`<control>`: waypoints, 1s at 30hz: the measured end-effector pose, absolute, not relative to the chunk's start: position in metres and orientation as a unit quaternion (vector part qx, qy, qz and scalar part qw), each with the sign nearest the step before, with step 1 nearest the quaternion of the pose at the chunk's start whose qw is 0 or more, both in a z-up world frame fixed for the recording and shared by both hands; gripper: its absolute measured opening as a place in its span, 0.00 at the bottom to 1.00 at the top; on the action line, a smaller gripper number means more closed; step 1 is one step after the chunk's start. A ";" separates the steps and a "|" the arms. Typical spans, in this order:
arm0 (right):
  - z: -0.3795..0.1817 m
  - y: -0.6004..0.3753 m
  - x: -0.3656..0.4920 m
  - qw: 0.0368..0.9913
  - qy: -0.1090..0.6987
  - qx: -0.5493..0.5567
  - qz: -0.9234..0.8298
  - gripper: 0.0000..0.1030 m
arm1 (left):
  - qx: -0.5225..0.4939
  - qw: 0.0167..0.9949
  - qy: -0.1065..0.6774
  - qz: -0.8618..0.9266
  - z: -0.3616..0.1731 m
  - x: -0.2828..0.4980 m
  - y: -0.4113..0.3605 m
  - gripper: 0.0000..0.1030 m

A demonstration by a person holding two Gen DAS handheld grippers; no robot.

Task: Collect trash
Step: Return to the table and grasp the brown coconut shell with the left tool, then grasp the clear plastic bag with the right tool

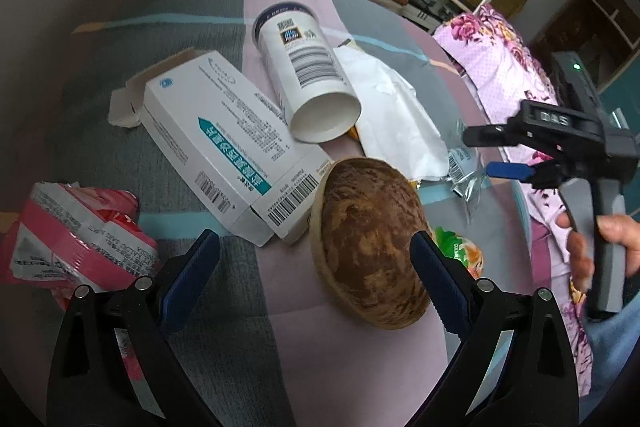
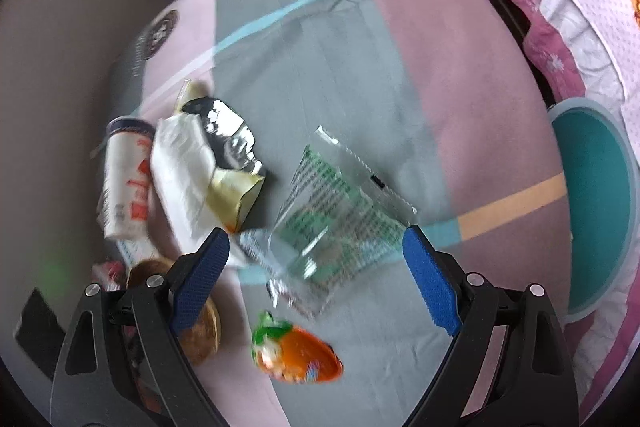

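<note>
Now my right gripper [image 2: 316, 269] hangs low-centre, jaws wide apart and empty, straddling the clear green-printed wrapper [image 2: 340, 211] on the striped table [image 2: 420, 67]. My left gripper [image 1: 316, 267], jaws likewise apart, frames the brown bowl [image 1: 368, 243], probably the collecting vessel.

A white cardboard medicine box [image 1: 224, 139] lies on the striped cloth-covered table [image 1: 180, 27]; a white paper cup [image 1: 308, 79] lies tipped just right of it, its mouth toward the round brown wooden bowl [image 1: 372, 247] in front; a crumpled white paper sheet [image 1: 400, 119] lies right of the cup. A pink crumpled carton [image 1: 76, 239] lies far left; a clear green-printed plastic wrapper [image 2: 340, 211] lies right of the paper, an orange snack packet [image 2: 296, 351] before it.
</note>
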State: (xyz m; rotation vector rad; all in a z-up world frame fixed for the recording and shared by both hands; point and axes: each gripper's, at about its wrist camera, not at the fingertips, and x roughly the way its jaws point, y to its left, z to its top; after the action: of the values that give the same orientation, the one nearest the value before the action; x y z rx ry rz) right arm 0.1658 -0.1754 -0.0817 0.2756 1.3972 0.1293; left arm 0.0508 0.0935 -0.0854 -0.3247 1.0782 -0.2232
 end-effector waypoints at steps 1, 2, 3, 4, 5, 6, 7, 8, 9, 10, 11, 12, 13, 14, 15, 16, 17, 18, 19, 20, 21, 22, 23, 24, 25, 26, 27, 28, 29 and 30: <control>-0.085 -0.173 0.168 0.756 0.641 0.122 0.051 0.82 | -0.154 0.839 0.511 -0.107 -0.087 0.051 0.094 0.93; -0.087 -0.172 0.168 0.756 0.642 0.117 0.045 0.82 | -0.153 0.839 0.511 -0.108 -0.088 0.052 0.094 0.93; -0.089 -0.171 0.167 0.756 0.644 0.108 0.040 0.82 | -0.153 0.839 0.511 -0.108 -0.089 0.052 0.094 0.93; -0.092 -0.170 0.165 0.755 0.647 0.099 0.036 0.82 | -0.153 0.839 0.511 -0.109 -0.090 0.051 0.094 0.93; -0.093 -0.170 0.163 0.754 0.649 0.097 0.036 0.82 | -0.153 0.839 0.510 -0.110 -0.090 0.051 0.094 0.93; -0.093 -0.173 0.160 0.754 0.649 0.099 0.035 0.82 | -0.152 0.839 0.510 -0.111 -0.090 0.050 0.094 0.93; -0.092 -0.176 0.155 0.755 0.647 0.101 0.035 0.82 | -0.152 0.840 0.509 -0.111 -0.091 0.049 0.094 0.93; -0.092 -0.177 0.152 0.756 0.646 0.102 0.037 0.82 | -0.151 0.840 0.509 -0.111 -0.091 0.048 0.093 0.93; -0.091 -0.178 0.145 0.757 0.643 0.104 0.051 0.81 | -0.152 0.839 0.510 -0.112 -0.092 0.048 0.093 0.93; -0.091 -0.178 0.142 0.759 0.640 0.104 0.060 0.74 | -0.152 0.839 0.510 -0.112 -0.092 0.047 0.092 0.93; -0.088 -0.181 0.138 0.763 0.635 0.103 0.069 0.70 | -0.151 0.839 0.511 -0.110 -0.093 0.045 0.091 0.93; -0.085 -0.181 0.134 0.768 0.628 0.098 0.079 0.67 | -0.151 0.839 0.512 -0.107 -0.093 0.045 0.090 0.93; -0.083 -0.180 0.130 0.771 0.624 0.095 0.087 0.65 | -0.154 0.838 0.513 -0.107 -0.094 0.044 0.088 0.93; -0.082 -0.180 0.128 0.772 0.622 0.094 0.091 0.64 | -0.156 0.837 0.513 -0.109 -0.093 0.044 0.087 0.93; -0.079 -0.179 0.124 0.776 0.616 0.091 0.097 0.63 | -0.159 0.836 0.514 -0.111 -0.093 0.044 0.086 0.93; -0.078 -0.179 0.122 0.779 0.613 0.089 0.099 0.63 | -0.161 0.835 0.515 -0.111 -0.093 0.044 0.084 0.90; -0.076 -0.179 0.119 0.782 0.608 0.086 0.102 0.63 | -0.161 0.834 0.516 -0.111 -0.093 0.043 0.082 0.84; -0.074 -0.180 0.117 0.786 0.604 0.083 0.104 0.63 | -0.160 0.832 0.520 -0.109 -0.093 0.043 0.080 0.82; -0.070 -0.180 0.114 0.789 0.599 0.081 0.108 0.63 | -0.160 0.829 0.524 -0.108 -0.094 0.042 0.076 0.78; -0.068 -0.181 0.112 0.790 0.597 0.081 0.109 0.63 | -0.156 0.829 0.526 -0.103 -0.094 0.042 0.074 0.75; -0.065 -0.183 0.110 0.793 0.594 0.082 0.110 0.63 | -0.149 0.831 0.527 -0.097 -0.094 0.043 0.072 0.72; -0.061 -0.182 0.109 0.795 0.590 0.083 0.110 0.63 | -0.146 0.830 0.530 -0.095 -0.094 0.043 0.069 0.67; -0.059 -0.184 0.107 0.798 0.587 0.083 0.110 0.63 | -0.146 0.829 0.531 -0.094 -0.094 0.044 0.066 0.60; -0.058 -0.184 0.107 0.800 0.584 0.083 0.111 0.63 | -0.145 0.828 0.533 -0.093 -0.094 0.045 0.062 0.54; -0.057 -0.185 0.106 0.801 0.582 0.086 0.112 0.63 | -0.145 0.828 0.535 -0.090 -0.094 0.046 0.059 0.44; -0.056 -0.188 0.104 0.802 0.580 0.089 0.112 0.63 | -0.144 0.827 0.537 -0.086 -0.094 0.047 0.056 0.31; -0.055 -0.191 0.104 0.803 0.578 0.090 0.112 0.63 | -0.141 0.826 0.539 -0.082 -0.094 0.047 0.053 0.25; -0.054 -0.195 0.103 0.805 0.575 0.092 0.111 0.63 | -0.138 0.826 0.541 -0.078 -0.094 0.047 0.051 0.19; -0.054 -0.199 0.102 0.807 0.573 0.092 0.111 0.63 | -0.132 0.828 0.540 -0.071 -0.093 0.045 0.048 0.16; -0.054 -0.202 0.101 0.808 0.571 0.094 0.110 0.63 | -0.131 0.829 0.539 -0.068 -0.092 0.045 0.048 0.16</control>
State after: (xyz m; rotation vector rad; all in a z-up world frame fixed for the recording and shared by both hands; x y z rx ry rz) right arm 0.1006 -0.2022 -0.0535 0.2013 1.2213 0.2359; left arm 0.0446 0.0478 -0.0918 -0.2777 1.1438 -0.1453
